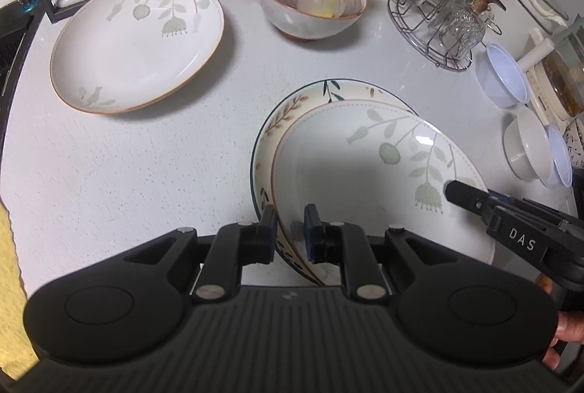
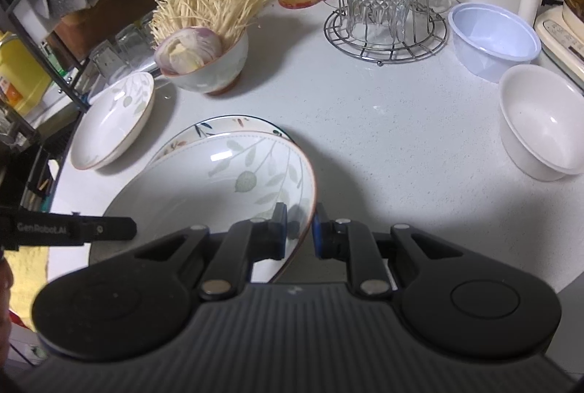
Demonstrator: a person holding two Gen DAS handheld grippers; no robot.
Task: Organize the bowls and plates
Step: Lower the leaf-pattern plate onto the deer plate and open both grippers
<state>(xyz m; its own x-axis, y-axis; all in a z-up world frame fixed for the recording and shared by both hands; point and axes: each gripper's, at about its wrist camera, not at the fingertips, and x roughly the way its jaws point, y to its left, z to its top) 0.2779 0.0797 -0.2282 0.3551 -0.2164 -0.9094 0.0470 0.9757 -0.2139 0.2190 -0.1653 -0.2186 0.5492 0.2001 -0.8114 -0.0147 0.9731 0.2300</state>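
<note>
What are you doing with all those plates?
A person is tidying dishes with a gripper in each hand. Both the left gripper and the right gripper pinch opposite rims of the leaf-pattern plate, which sits on top of the dark-rimmed plate on the white counter. A matching plate lies apart, not yet stacked. A bowl of onion slices stands behind.

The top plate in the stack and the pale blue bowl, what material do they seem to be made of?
Top plate: probably glazed ceramic, with glossy highlights, a printed leaf pattern and a brown rim. Pale blue bowl: probably thin plastic, translucent and matte, with a thin rolled lip.
</note>
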